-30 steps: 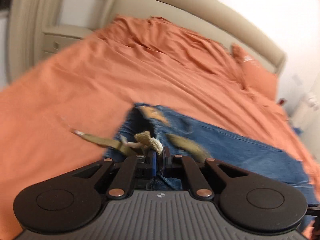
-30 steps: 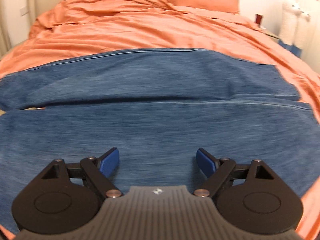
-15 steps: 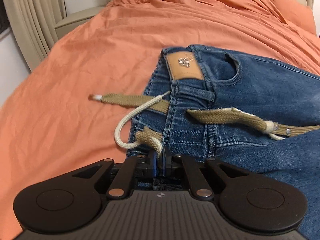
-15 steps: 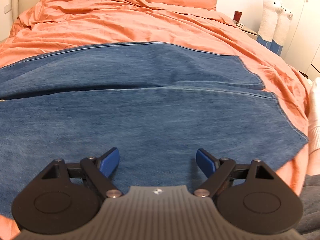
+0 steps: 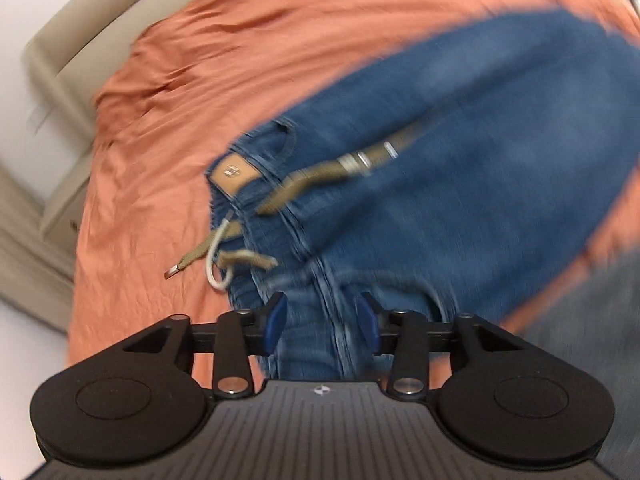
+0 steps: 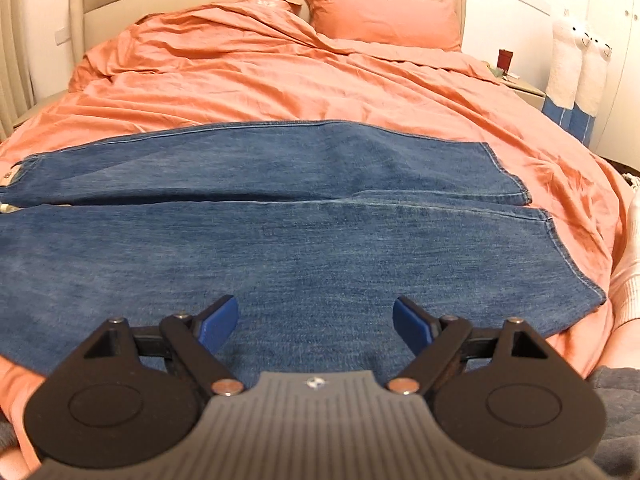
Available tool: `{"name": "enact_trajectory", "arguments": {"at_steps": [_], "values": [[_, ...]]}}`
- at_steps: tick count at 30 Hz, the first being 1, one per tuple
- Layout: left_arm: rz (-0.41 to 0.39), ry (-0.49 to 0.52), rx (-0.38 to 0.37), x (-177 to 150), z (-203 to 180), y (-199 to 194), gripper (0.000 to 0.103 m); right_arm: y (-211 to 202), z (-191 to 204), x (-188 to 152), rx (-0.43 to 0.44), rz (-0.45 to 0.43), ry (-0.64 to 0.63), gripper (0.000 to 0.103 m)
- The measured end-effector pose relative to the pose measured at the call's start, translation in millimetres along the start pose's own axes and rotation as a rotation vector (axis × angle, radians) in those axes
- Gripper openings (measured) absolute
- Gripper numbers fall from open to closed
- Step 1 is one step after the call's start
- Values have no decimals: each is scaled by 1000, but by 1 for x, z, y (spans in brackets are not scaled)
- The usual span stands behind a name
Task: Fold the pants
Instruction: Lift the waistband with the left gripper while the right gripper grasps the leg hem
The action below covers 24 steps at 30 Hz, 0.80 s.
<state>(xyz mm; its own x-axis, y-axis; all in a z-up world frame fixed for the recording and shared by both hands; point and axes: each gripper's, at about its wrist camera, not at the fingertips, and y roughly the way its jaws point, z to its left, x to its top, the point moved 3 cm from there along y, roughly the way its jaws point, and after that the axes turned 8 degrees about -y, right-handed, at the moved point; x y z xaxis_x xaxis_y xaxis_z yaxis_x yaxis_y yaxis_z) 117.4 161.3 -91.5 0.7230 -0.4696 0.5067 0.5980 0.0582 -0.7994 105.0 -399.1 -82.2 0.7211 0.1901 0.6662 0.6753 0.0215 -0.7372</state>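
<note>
Right wrist: flat denim pants (image 6: 280, 248) on crinkled orange bedding (image 6: 280, 72).

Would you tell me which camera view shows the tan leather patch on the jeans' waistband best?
The left wrist view: the leather patch faces it, though blurred. The right wrist view catches only a sliver at its left edge.
</note>
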Motion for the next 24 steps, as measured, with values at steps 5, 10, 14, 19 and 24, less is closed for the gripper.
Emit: {"name": "enact_trajectory", "arguments": {"at_steps": [5, 10, 14, 19, 24], "values": [[78, 278, 54, -27, -32, 17, 64, -15, -10, -7, -12, 21, -16, 81], [103, 411, 92, -40, -46, 42, 70, -21, -29, -8, -21, 74, -16, 81], [107, 508, 103, -45, -55, 58, 69, -20, -44, -8, -40, 129, -107, 80], [94, 504, 117, -44, -59, 65, 42, -22, -64, -16, -97, 163, -417, 65], [43, 227, 109, -16, -37, 52, 18, -4, -87, -39, -140, 239, -731, 47]]}}
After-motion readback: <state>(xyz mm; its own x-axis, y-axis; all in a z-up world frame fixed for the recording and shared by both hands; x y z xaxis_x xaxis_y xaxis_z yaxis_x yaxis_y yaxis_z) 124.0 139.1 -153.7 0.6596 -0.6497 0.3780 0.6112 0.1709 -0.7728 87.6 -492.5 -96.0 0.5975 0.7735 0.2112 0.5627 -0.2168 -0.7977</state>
